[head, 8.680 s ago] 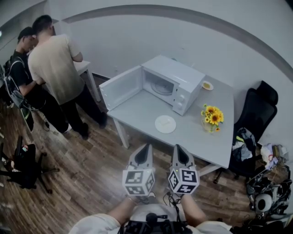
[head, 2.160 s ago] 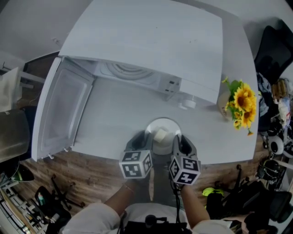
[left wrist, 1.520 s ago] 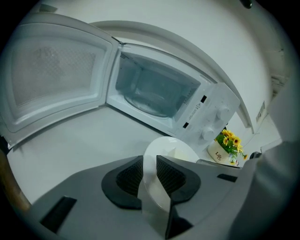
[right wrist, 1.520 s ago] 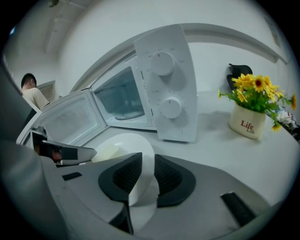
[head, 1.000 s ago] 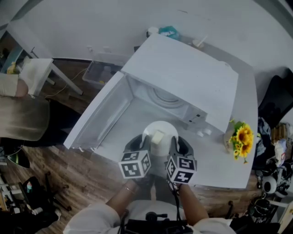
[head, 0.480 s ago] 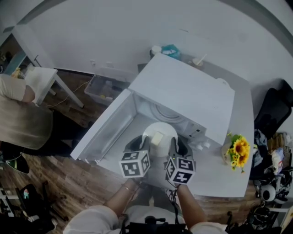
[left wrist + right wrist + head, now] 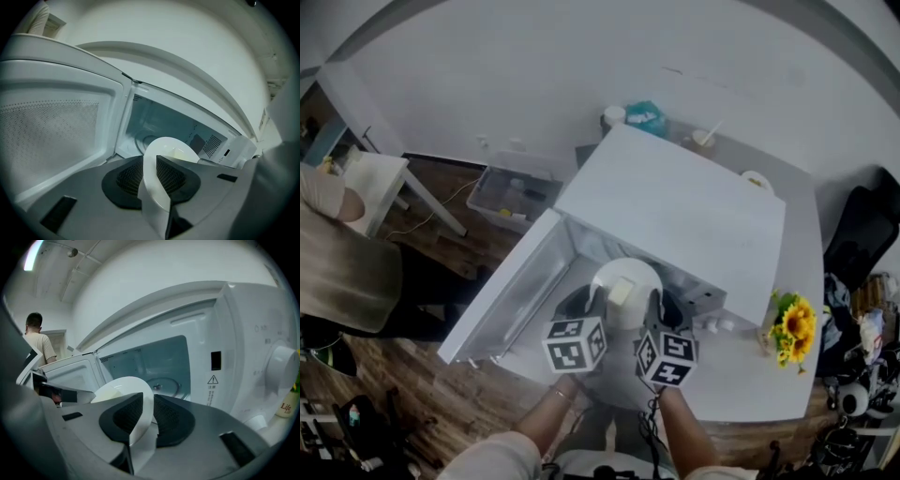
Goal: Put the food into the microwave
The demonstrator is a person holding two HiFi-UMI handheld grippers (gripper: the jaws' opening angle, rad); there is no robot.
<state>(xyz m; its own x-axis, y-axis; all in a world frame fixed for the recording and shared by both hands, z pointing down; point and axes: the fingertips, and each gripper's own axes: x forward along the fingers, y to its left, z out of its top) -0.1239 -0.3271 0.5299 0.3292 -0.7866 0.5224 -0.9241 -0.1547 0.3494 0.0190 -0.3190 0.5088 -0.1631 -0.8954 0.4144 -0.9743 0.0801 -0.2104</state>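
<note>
At the left edge of the worktop (image 7: 739, 380) the door (image 7: 502, 291) of the microwave (image 7: 675, 211) stands wide open, and just beside it the left tool (image 7: 586, 302) is clamped on the rim of the plate (image 7: 630, 270). That plate, carrying a pale block of food (image 7: 620, 292), has in the last seconds been lifted off the worktop and brought to the cavity mouth. The right tool (image 7: 659, 305) pinches the opposite rim, its jaws having just tightened. By my reading, only sliding it inside and setting it down remain.

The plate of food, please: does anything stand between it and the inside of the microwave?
Nothing visible does. The microwave door stands wide open at the left, the cavity shows only its turntable, and the plate faces the opening.
</note>
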